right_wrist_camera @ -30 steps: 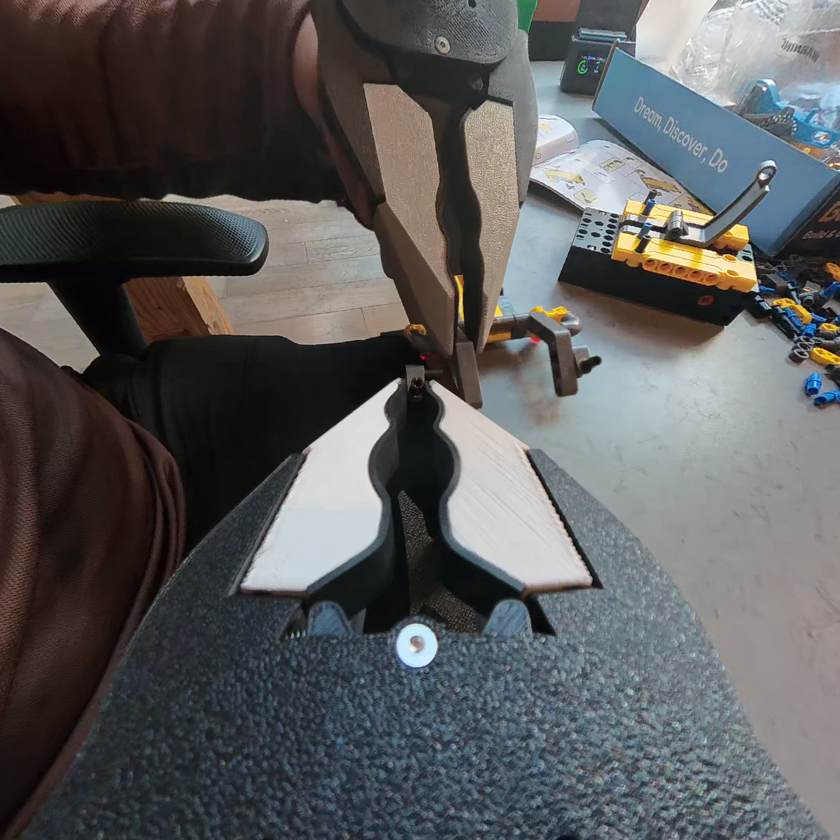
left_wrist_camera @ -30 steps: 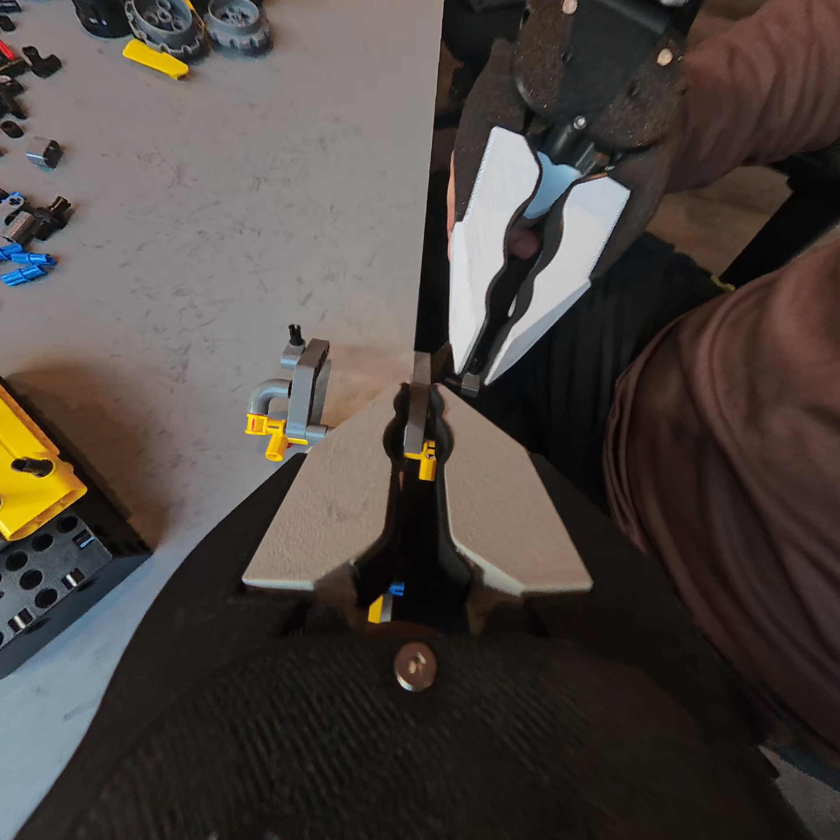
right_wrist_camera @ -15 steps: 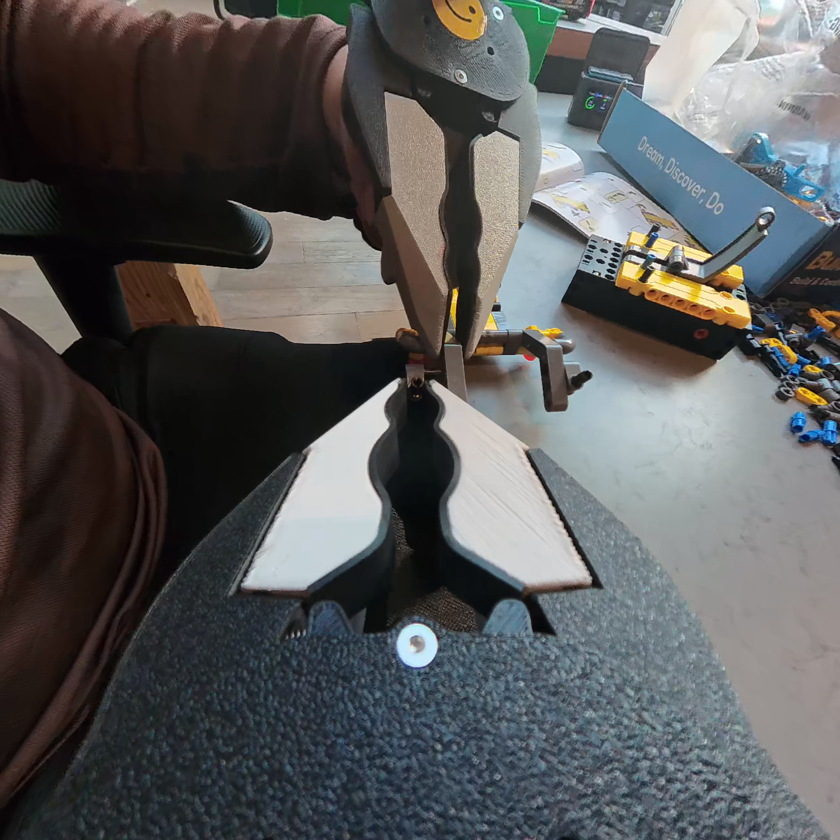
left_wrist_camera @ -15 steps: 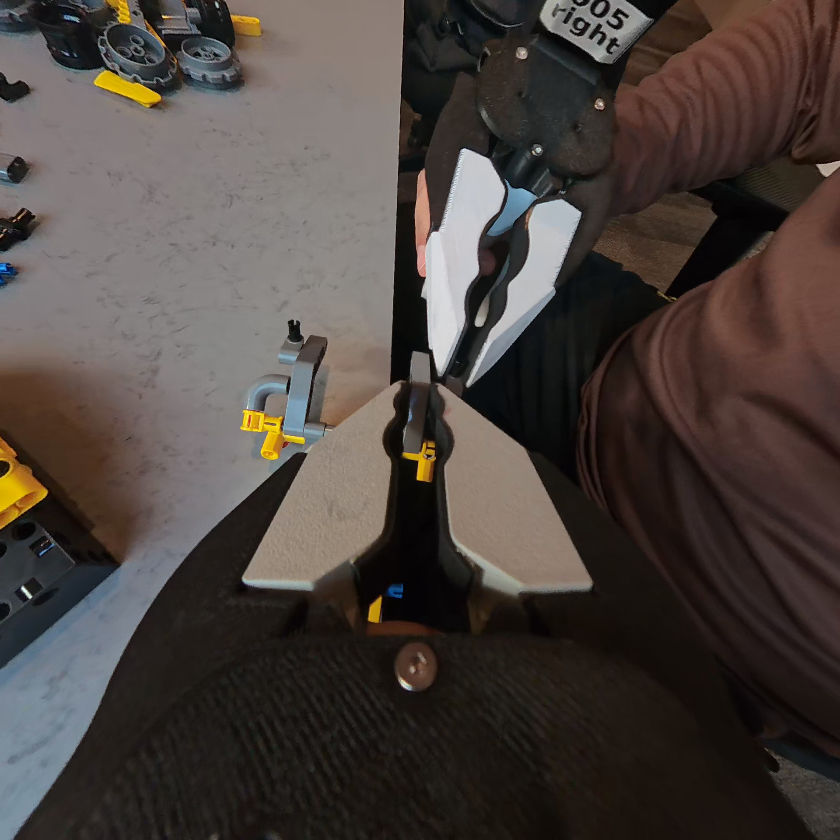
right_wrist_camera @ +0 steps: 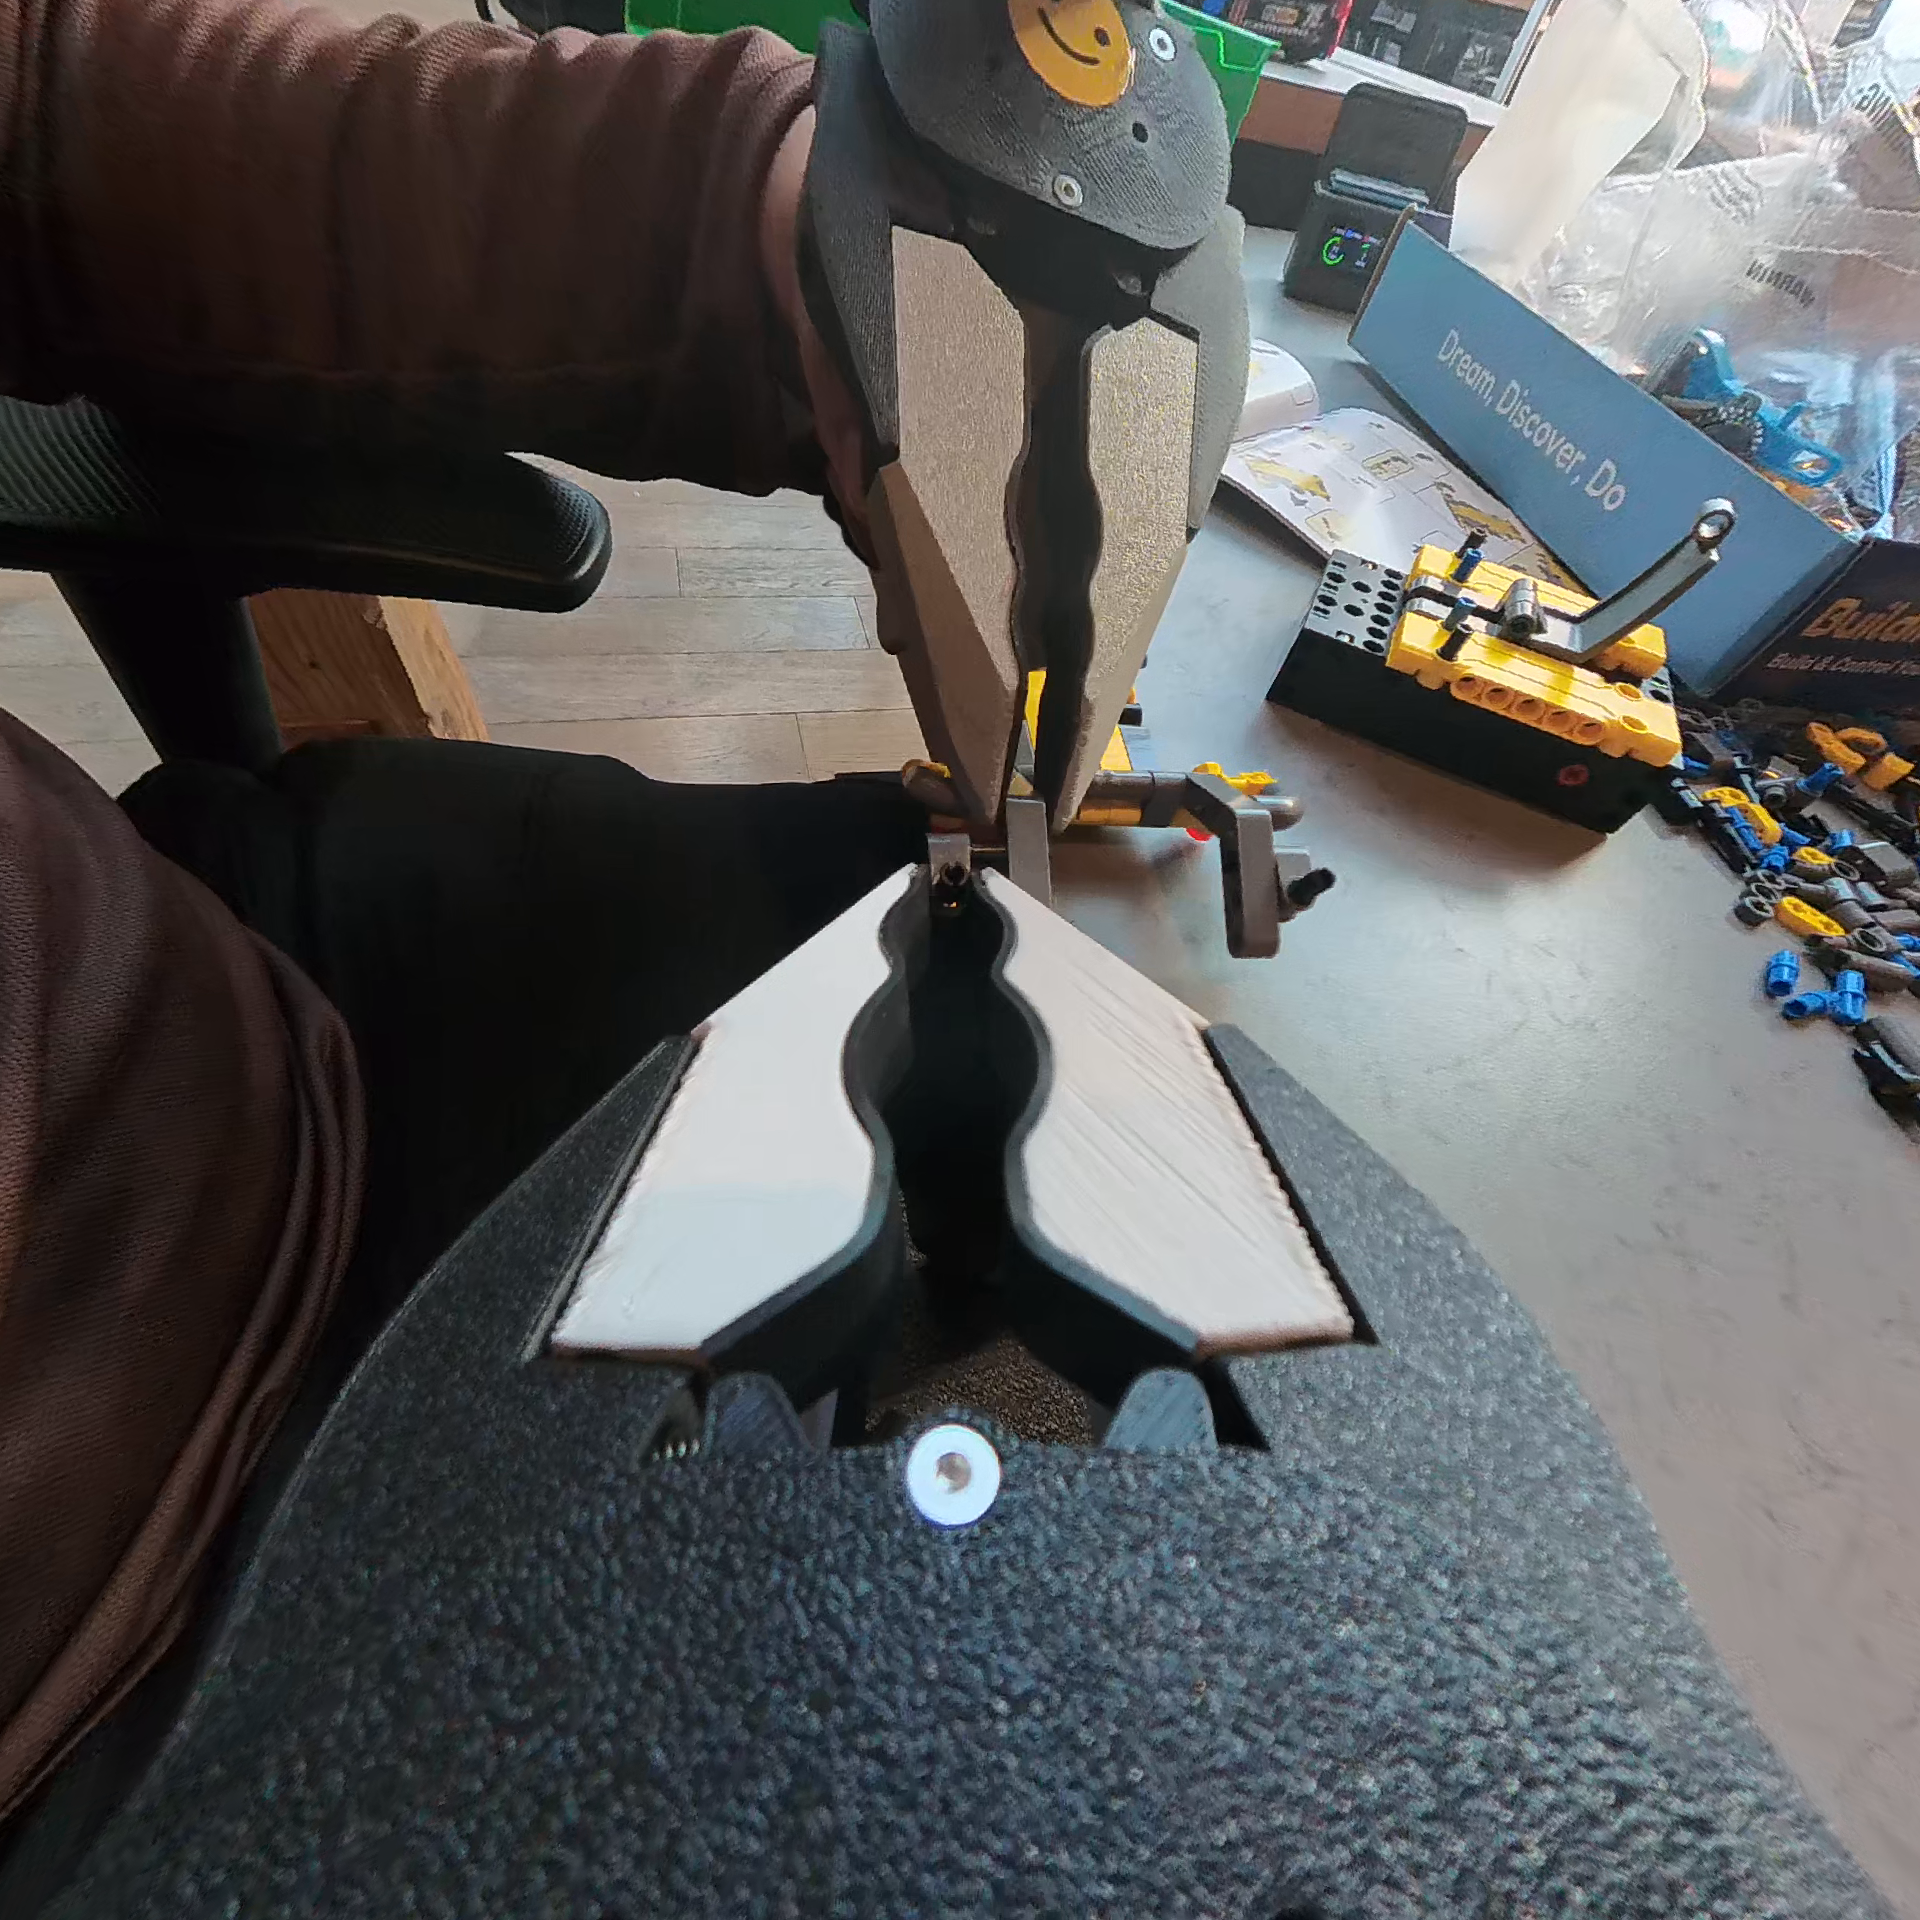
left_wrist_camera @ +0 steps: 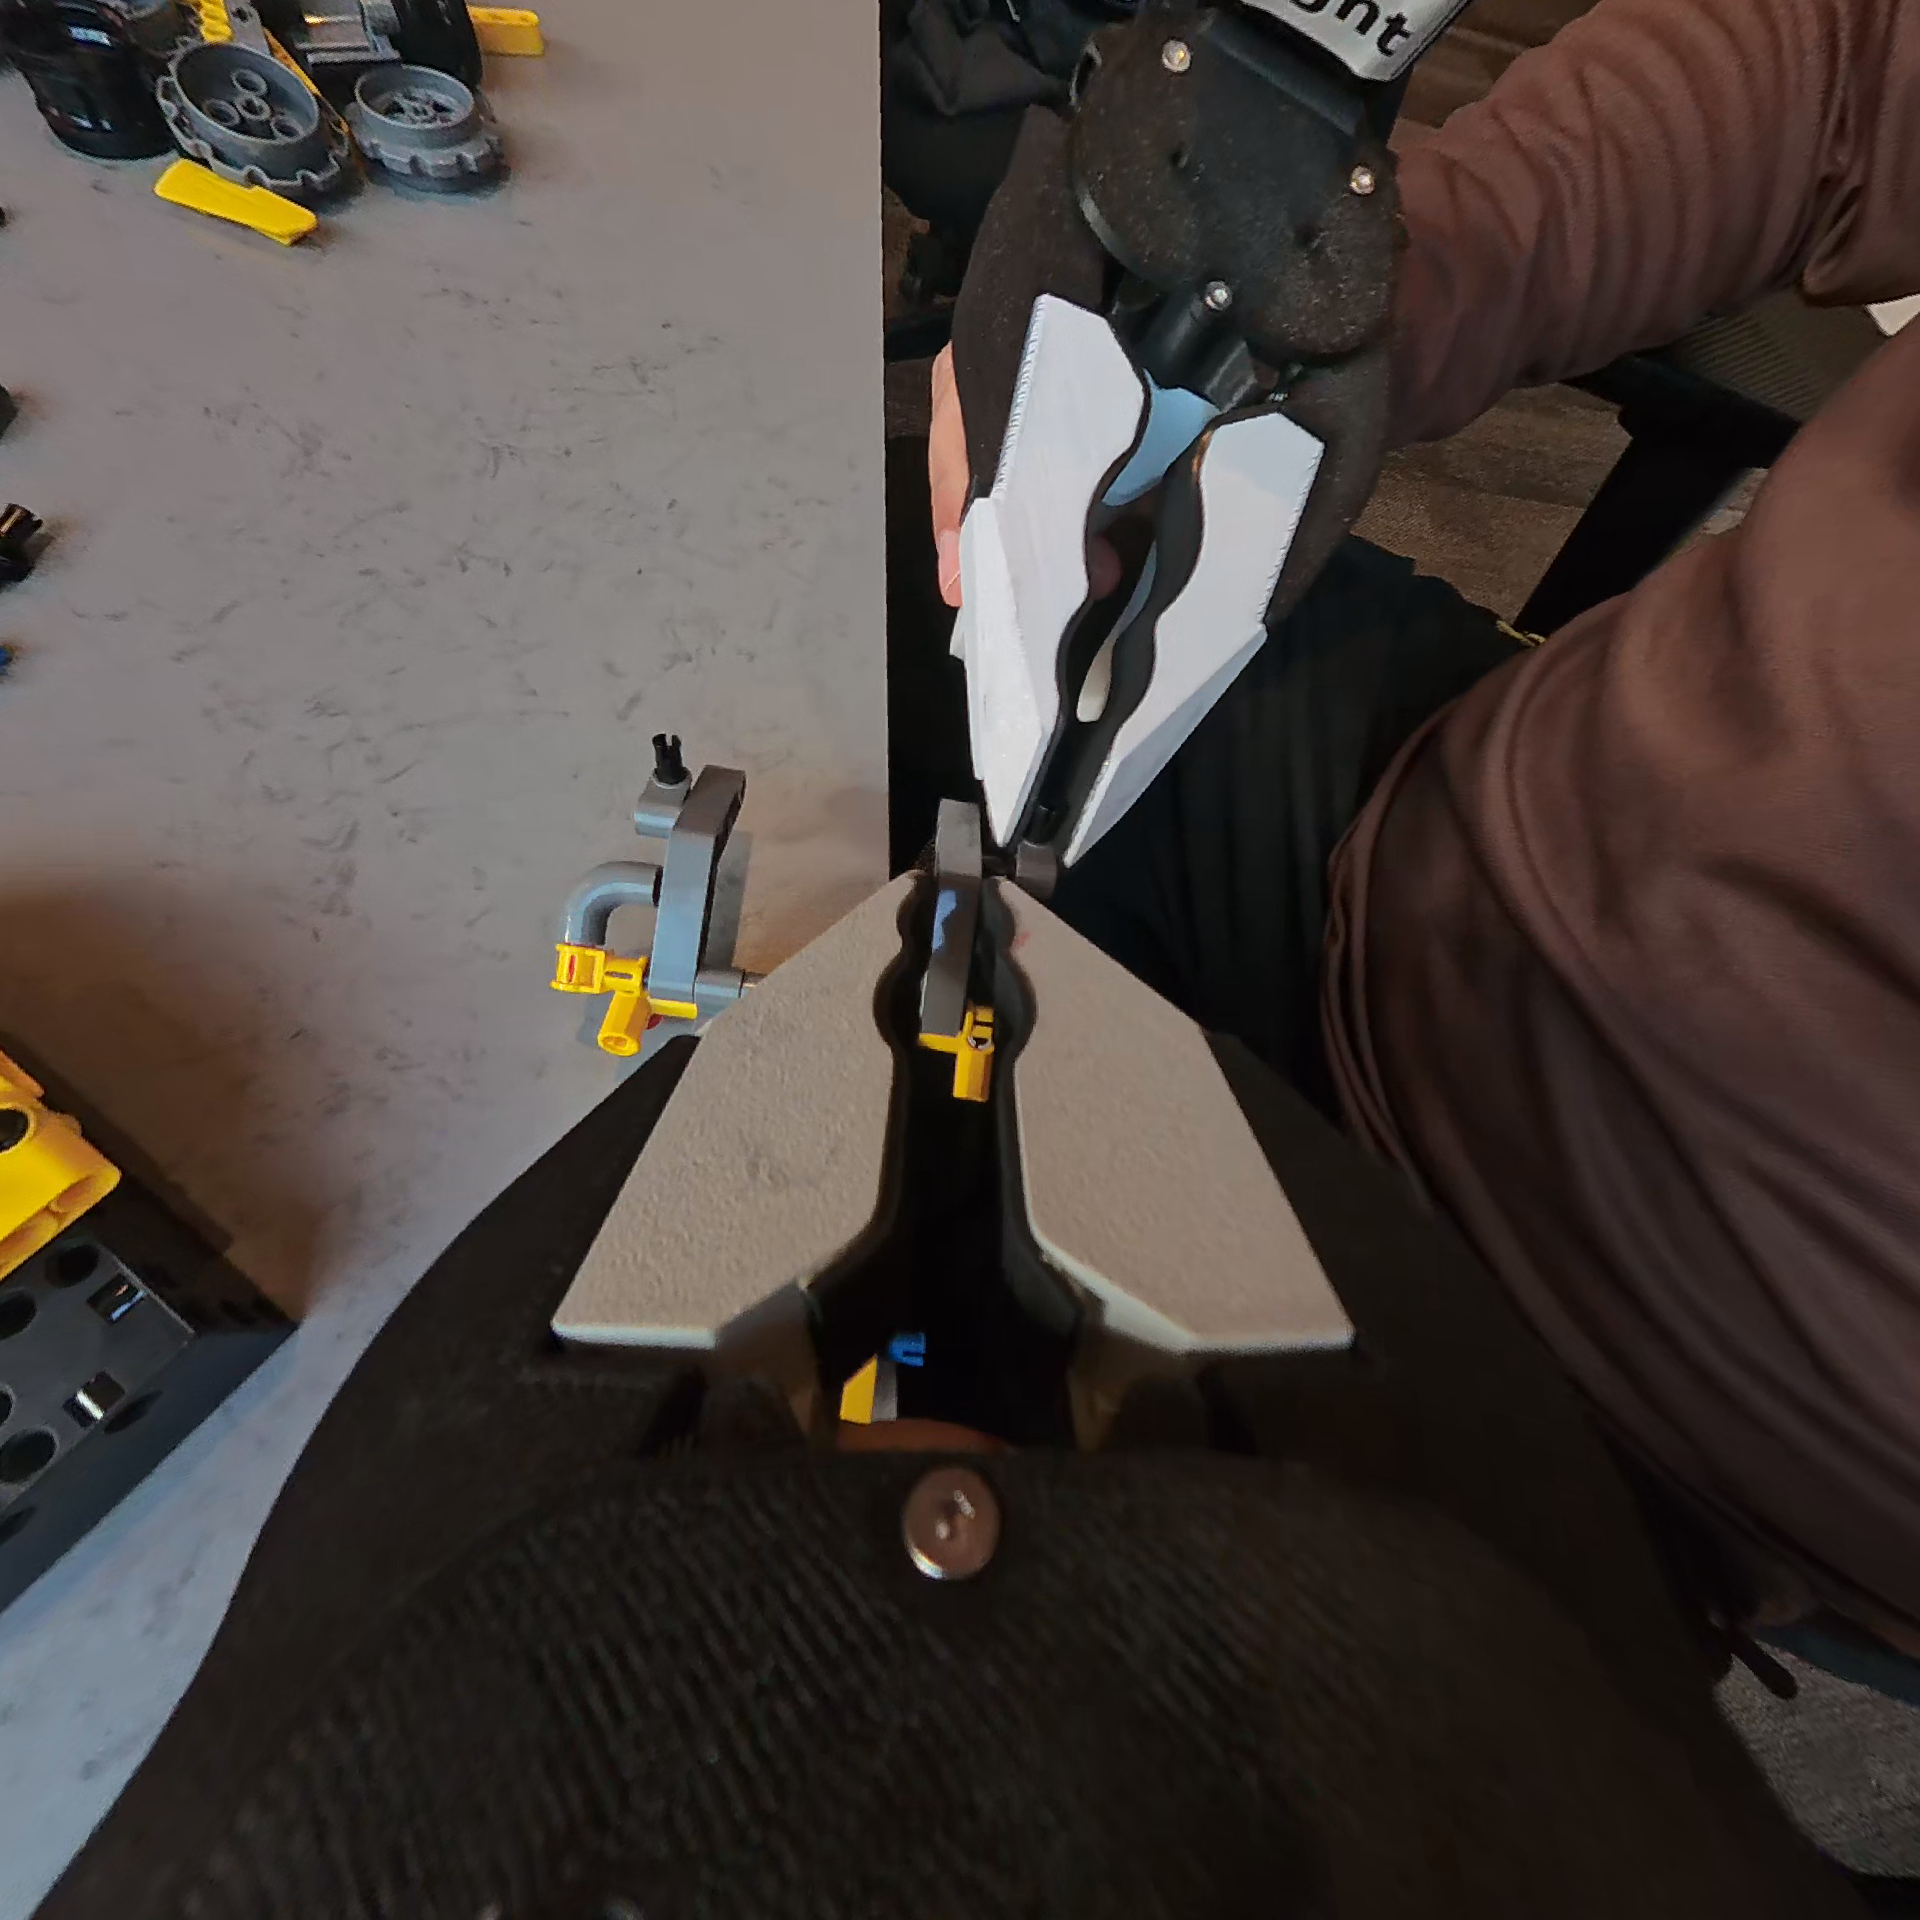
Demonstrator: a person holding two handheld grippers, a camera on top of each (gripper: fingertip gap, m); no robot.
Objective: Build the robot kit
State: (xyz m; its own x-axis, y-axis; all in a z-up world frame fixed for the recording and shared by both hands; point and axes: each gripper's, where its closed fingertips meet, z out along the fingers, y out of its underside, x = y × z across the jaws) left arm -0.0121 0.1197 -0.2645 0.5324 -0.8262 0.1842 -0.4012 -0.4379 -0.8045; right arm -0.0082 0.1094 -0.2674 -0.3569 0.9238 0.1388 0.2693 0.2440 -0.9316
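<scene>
left tongs (left_wrist_camera: 961,894) clamp grey beam (left_wrist_camera: 951,935) | right tongs (right_wrist_camera: 951,883) pinch small connector (right_wrist_camera: 948,862), tip-to-tip

White lettering on blue box (right_wrist_camera: 1590,457), label on claw (left_wrist_camera: 1340,31)

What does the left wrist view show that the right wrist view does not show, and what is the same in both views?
Only the left wrist view shows the grey wheels and a yellow wedge piece at the far end of the table.

Only the right wrist view shows the blue box, an open booklet, the chair armrest and a heap of small parts.

Both show the left gripper shut on a grey beam, the right gripper shut on a small grey piece touching it, and the yellow and black block.
</scene>
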